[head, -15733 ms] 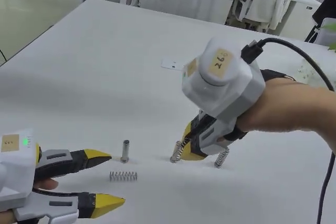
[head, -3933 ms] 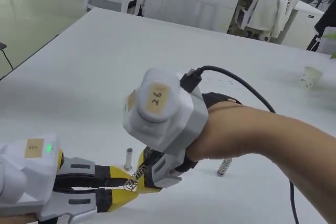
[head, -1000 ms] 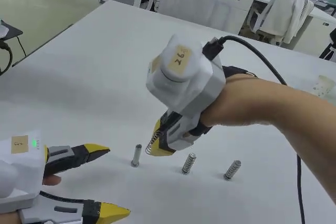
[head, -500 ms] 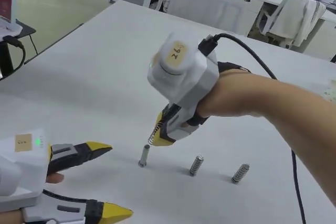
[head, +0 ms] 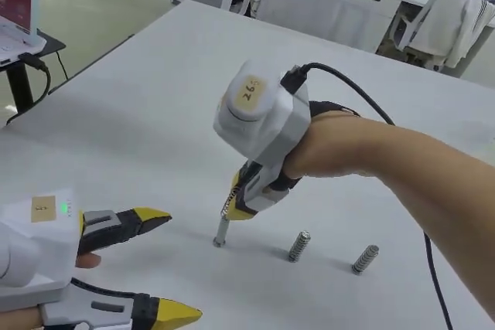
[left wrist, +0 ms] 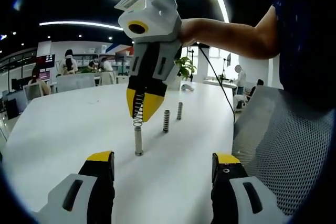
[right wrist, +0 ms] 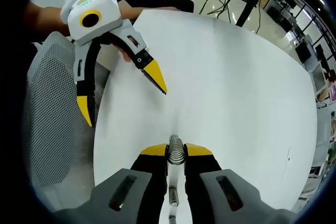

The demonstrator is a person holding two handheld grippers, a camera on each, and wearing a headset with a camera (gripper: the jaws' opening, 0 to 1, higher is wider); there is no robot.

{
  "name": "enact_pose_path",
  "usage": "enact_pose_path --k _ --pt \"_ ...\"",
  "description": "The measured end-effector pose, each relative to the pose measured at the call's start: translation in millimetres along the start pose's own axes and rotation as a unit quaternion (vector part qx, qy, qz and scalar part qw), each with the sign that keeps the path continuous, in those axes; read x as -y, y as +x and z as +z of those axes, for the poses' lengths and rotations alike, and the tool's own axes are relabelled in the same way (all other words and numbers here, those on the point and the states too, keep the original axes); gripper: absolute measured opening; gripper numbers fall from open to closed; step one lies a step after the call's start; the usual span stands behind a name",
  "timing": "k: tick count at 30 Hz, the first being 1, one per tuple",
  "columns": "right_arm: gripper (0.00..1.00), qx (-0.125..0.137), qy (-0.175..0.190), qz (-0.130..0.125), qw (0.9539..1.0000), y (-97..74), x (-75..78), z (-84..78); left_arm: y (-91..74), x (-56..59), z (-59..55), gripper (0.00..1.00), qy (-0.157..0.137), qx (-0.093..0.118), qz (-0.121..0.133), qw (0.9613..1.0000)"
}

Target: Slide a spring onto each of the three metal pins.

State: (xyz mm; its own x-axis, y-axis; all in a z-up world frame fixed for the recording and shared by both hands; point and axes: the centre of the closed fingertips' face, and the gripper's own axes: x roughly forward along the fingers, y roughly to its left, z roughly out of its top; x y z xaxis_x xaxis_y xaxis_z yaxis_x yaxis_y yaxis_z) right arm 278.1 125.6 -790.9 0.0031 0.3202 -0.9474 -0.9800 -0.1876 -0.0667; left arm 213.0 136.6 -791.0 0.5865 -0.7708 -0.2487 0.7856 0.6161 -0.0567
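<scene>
My right gripper (head: 234, 208) is shut on a small steel spring (head: 229, 200) and holds it upright just above the bare metal pin (head: 221, 232). The spring's (left wrist: 138, 109) lower end meets the pin's (left wrist: 138, 141) top. To the right, two other pins (head: 298, 246) (head: 365, 259) stand with springs on them. The spring (right wrist: 177, 149) sits pinched between the yellow fingertips (right wrist: 155, 151). My left gripper (head: 170, 267) rests open at the near left, apart from the pins, with nothing between its fingers (left wrist: 100, 157).
The white table (head: 139, 113) stretches far and left of the pins. A black cable (head: 363, 102) runs from the right gripper along the person's forearm. Chairs and desks stand beyond the far edge. A mesh chair (left wrist: 283, 145) is near the table.
My right gripper has come down and slightly left with the spring, from above the bare pin to its top. The left gripper has stayed open in place; the camera has shifted.
</scene>
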Motion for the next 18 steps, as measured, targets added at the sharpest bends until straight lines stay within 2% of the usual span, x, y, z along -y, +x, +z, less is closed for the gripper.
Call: enact_pose_path --k 18 --pt "0.09 -0.015 0.005 0.013 0.9998 15.0 -0.5 -7.7 1.2 -0.3 0.0 0.7 -0.002 -0.002 0.0 1.0"
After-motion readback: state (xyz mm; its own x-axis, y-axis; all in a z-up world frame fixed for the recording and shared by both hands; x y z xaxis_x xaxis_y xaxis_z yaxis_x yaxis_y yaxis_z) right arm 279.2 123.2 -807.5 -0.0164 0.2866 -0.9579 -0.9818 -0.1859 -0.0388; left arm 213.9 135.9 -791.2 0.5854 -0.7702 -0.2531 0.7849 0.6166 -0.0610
